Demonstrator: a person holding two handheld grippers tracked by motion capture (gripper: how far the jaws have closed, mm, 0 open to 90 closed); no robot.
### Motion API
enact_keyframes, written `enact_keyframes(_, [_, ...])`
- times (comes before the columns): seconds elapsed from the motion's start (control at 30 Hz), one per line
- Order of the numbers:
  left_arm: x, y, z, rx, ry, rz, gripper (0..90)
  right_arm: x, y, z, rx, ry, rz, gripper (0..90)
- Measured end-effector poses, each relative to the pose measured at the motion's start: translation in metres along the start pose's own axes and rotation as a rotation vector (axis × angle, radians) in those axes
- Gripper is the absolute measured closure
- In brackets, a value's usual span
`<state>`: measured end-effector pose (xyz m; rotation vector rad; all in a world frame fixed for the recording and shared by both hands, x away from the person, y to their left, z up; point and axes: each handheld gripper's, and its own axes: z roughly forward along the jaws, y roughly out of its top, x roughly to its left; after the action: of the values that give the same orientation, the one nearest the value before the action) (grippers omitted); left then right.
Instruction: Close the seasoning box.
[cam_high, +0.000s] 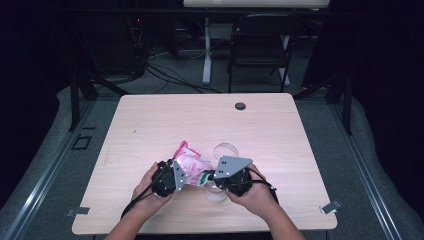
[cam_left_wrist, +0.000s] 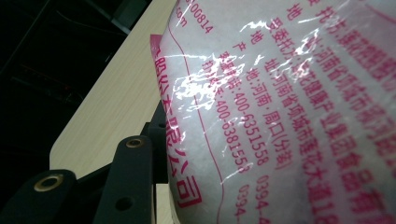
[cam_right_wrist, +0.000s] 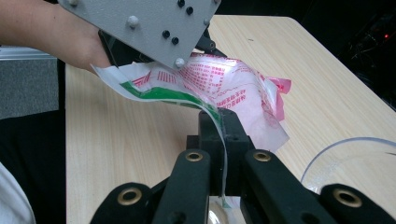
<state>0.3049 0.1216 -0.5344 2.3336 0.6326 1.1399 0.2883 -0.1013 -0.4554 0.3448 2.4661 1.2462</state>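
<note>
A clear plastic bag (cam_high: 192, 162) with pink print and white contents hangs just above the wooden table (cam_high: 150, 120), stretched between both grippers. My left gripper (cam_high: 184, 174) is shut on the bag's left side. In the left gripper view the bag (cam_left_wrist: 289, 102) lies close against the one jaw that shows; the other jaw is hidden behind it. My right gripper (cam_high: 207, 176) is shut on the bag's green-striped edge (cam_right_wrist: 163, 93). In the right gripper view the thin film runs down between the closed jaws of this gripper (cam_right_wrist: 223, 123).
A clear round container (cam_high: 226, 149) stands on the table just behind the right gripper; its rim (cam_right_wrist: 350, 149) curves past at the lower right. A cable hole (cam_high: 240, 106) marks the table's far edge. Beyond it stands a folding chair (cam_high: 260, 45).
</note>
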Motion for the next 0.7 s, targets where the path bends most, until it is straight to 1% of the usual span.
enact_keyframes(0.1, [0.0004,0.0014,-0.0003,-0.005,0.012,0.006,58.6,-0.0008,-0.0004,-0.0007,-0.003,-0.003,0.016,90.0])
enact_keyframes(0.17, [0.0011,0.0021,-0.0005,-0.008,0.013,0.013,58.6,-0.0014,-0.0007,-0.0011,-0.007,-0.001,0.031,90.0])
enact_keyframes(0.4, [0.0015,0.0038,-0.0007,-0.008,0.028,0.033,58.7,-0.0036,-0.0022,-0.0016,-0.005,0.007,0.051,90.0])
enact_keyframes(0.53, [0.0024,0.0048,-0.0011,-0.013,0.04,0.05,58.7,-0.0036,-0.0029,-0.0019,-0.01,0.008,0.056,90.0])
enact_keyframes(0.7, [0.003,0.0056,-0.0018,-0.016,0.047,0.053,58.7,-0.0039,-0.0033,-0.0024,-0.011,0.001,0.06,90.0])
